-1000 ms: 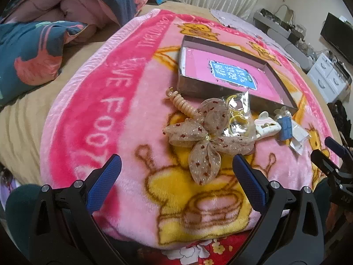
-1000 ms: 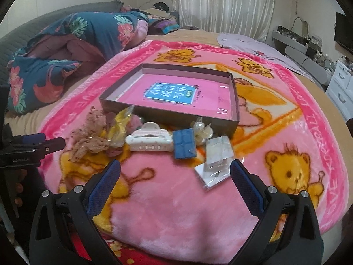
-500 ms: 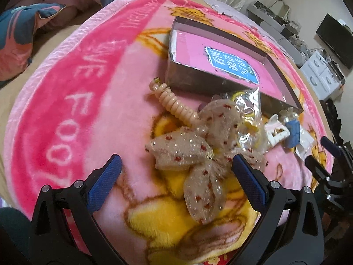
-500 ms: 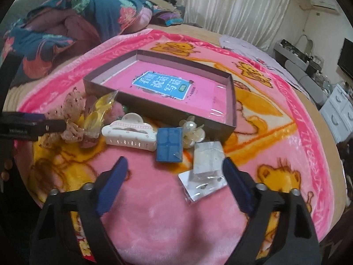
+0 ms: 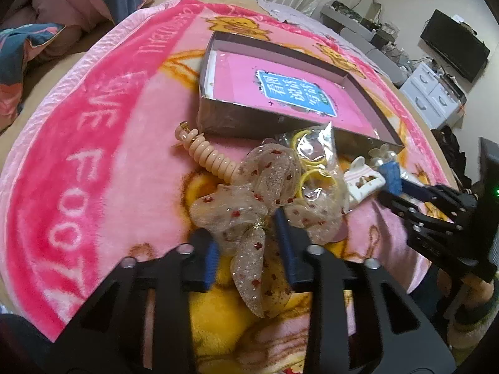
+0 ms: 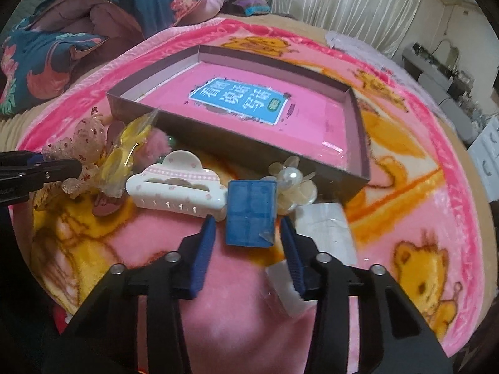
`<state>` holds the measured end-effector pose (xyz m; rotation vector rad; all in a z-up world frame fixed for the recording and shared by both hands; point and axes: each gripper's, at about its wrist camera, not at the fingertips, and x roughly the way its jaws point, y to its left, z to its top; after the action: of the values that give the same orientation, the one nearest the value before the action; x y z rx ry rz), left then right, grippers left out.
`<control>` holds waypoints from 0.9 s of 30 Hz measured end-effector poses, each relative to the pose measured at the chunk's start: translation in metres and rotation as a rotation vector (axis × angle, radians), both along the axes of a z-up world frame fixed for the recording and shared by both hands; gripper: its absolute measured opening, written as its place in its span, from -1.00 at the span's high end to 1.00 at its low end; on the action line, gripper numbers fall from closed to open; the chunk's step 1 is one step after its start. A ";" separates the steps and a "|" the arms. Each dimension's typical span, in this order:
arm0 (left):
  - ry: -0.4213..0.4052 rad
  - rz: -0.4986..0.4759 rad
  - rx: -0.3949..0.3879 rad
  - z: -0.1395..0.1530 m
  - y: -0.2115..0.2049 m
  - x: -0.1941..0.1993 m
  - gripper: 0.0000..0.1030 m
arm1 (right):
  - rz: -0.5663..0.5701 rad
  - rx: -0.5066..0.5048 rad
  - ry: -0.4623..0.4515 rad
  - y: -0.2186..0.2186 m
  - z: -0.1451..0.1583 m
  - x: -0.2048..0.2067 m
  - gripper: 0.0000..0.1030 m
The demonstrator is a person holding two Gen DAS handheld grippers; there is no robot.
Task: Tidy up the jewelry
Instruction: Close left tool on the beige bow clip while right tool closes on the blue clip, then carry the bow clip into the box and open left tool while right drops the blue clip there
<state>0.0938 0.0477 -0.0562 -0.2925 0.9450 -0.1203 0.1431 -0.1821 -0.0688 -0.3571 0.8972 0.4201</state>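
At the near left, the left gripper (image 5: 246, 243) straddles the gauzy bow (image 5: 249, 199) with narrowed jaws, its tail running between them; rightward, the right gripper (image 6: 248, 233) brackets the blue box (image 6: 251, 215), not yet touching; the tray (image 6: 237, 152) lies just beyond.

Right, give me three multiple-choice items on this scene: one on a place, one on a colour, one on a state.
1. The blue box lies:
A. inside the tray
B. on the blanket, before the tray
C. on the quilt

2. The claw clip is:
A. white
B. black
C. green

3. The tray holds:
A. the bow
B. every piece
C. no jewelry yet

Key:
1 B: it sits on the blanket between the right hand-held gripper fingers, outside the tray wall.
2 A: white with pink trim.
3 C: only its printed pink floor shows; the bow lies outside, at the left hand-held gripper.
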 end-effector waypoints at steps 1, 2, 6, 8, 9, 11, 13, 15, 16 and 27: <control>-0.004 0.002 -0.002 0.001 0.001 -0.001 0.78 | -0.001 0.004 0.002 0.000 -0.001 0.001 0.38; -0.009 0.008 -0.006 0.002 0.004 -0.002 0.82 | 0.002 0.012 0.004 -0.001 -0.001 0.001 0.39; -0.012 0.032 -0.041 0.004 0.014 -0.005 0.83 | 0.000 0.080 0.027 -0.009 0.003 0.002 0.40; -0.022 0.045 -0.050 0.008 0.018 -0.009 0.84 | -0.004 0.130 0.043 -0.015 0.006 0.001 0.40; -0.026 0.047 -0.056 0.010 0.020 -0.010 0.84 | -0.004 0.148 0.046 -0.017 0.007 0.000 0.40; -0.040 0.054 -0.062 0.016 0.022 -0.013 0.84 | -0.005 0.191 0.048 -0.022 0.011 -0.003 0.40; -0.052 0.060 -0.061 0.021 0.025 -0.015 0.84 | -0.003 0.225 0.047 -0.026 0.017 -0.008 0.40; -0.064 0.068 -0.064 0.027 0.027 -0.016 0.84 | 0.000 0.256 0.043 -0.030 0.022 -0.012 0.40; -0.069 0.071 -0.062 0.030 0.027 -0.016 0.84 | -0.001 0.269 0.040 -0.032 0.025 -0.014 0.40; -0.124 0.046 -0.041 0.058 0.018 -0.001 0.84 | -0.088 0.367 -0.016 -0.078 0.057 -0.022 0.40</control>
<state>0.0923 0.0653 0.0022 -0.3405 0.8133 -0.1149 0.1215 -0.2602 -0.0122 0.0159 0.7980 0.4897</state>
